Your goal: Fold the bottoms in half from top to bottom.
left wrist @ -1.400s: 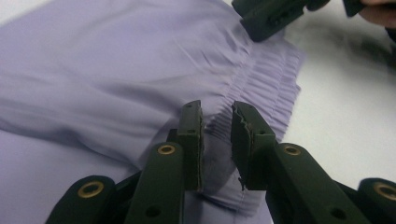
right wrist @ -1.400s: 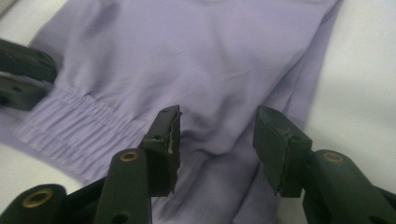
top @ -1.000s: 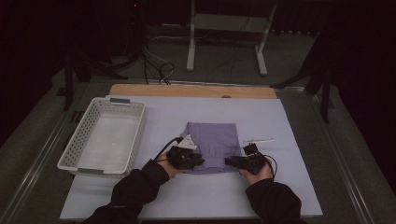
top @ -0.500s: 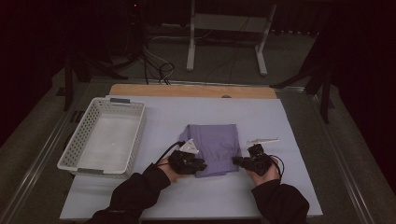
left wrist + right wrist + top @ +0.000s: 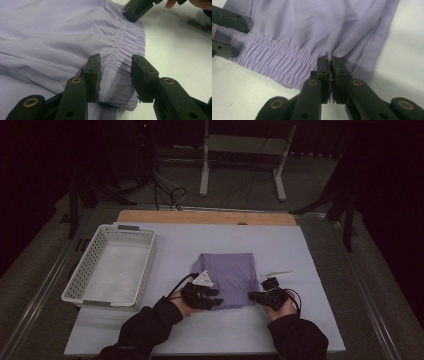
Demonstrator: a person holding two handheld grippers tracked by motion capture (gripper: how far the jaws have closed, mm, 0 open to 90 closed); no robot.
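A folded lilac garment (image 5: pixel 227 272) lies flat on the white table, its gathered elastic waistband (image 5: pixel 125 45) along the near edge. My left gripper (image 5: pixel 116 75) straddles the band's left end. Its jaws have just been opening and stand apart with the band between them, the right pad clear of the cloth. My right gripper (image 5: pixel 330 65) closed within the last second and is shut on the band (image 5: pixel 274 62) near its right end. In the high view, the left gripper (image 5: pixel 216 299) and right gripper (image 5: pixel 252 296) face each other along that edge.
A white slatted basket (image 5: pixel 85 290) stands at the table's left. A thin white object (image 5: pixel 276 273) lies just right of the garment. A wooden strip (image 5: pixel 205 217) runs along the table's far edge.
Both hands have stayed at the garment's near edge. The right hand has shifted slightly toward the near right corner. The cloth lies as before.
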